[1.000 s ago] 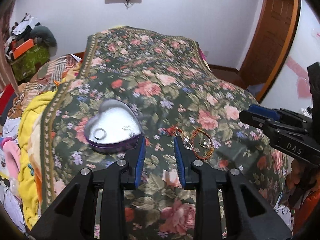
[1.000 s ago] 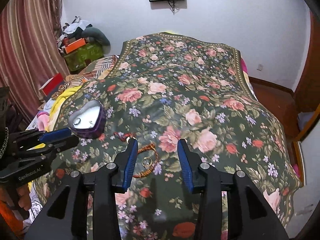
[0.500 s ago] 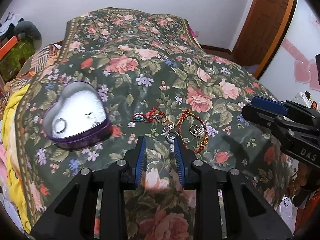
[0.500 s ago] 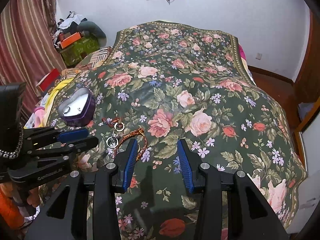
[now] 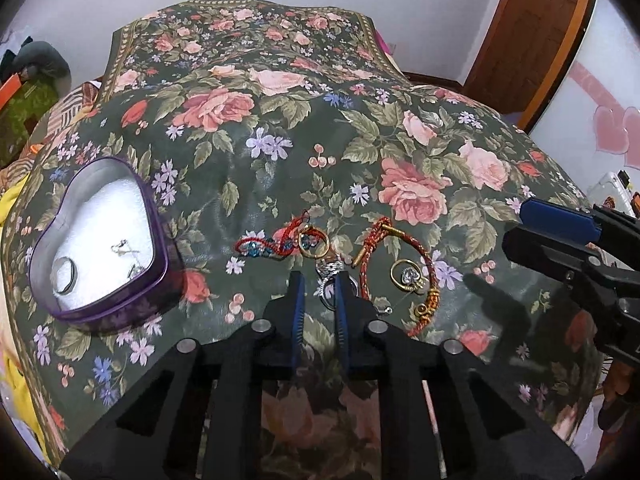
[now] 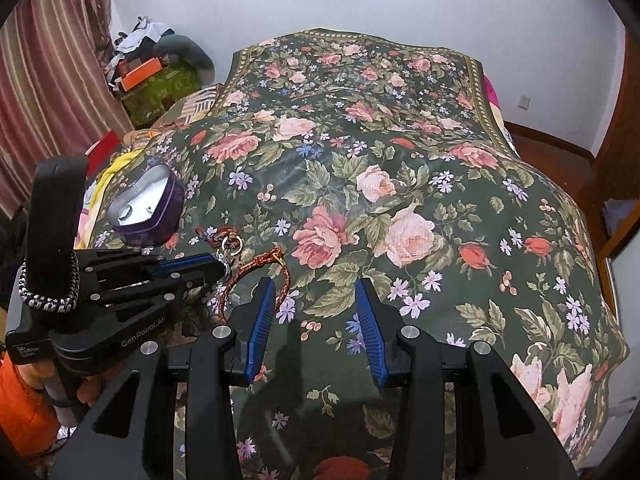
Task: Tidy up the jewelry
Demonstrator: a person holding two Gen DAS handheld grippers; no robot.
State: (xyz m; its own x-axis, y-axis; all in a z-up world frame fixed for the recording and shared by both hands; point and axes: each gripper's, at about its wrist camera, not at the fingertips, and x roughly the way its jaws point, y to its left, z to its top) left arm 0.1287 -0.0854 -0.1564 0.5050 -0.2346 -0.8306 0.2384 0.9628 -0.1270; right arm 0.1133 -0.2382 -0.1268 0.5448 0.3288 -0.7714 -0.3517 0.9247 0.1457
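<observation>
Jewelry lies on the floral bedspread [image 5: 280,152]. A red thread bracelet [image 5: 272,246] and a gold ring [image 5: 316,242] lie left of a red-gold cord bracelet [image 5: 424,264], which encircles another gold ring [image 5: 406,276]. My left gripper [image 5: 320,280] is down on the cloth, its jaws closing with a silver stone ring [image 5: 330,269] pinched at their tips. The right wrist view shows that left gripper [image 6: 222,268] from the side. A purple heart-shaped tin [image 5: 100,314] at the left holds a ring and small silver pieces. My right gripper [image 6: 316,292] hovers open and empty to the right.
The bed drops away at its front and right edges. A yellow blanket [image 5: 12,216] bunches at the left side. Boxes and clothes [image 6: 152,68] pile up by the striped curtain [image 6: 52,60]. A wooden door [image 5: 536,32] stands at the right.
My left gripper came down and forward onto the jewelry, and its jaws narrowed around the silver ring. The right gripper sank a little over the bedspread.
</observation>
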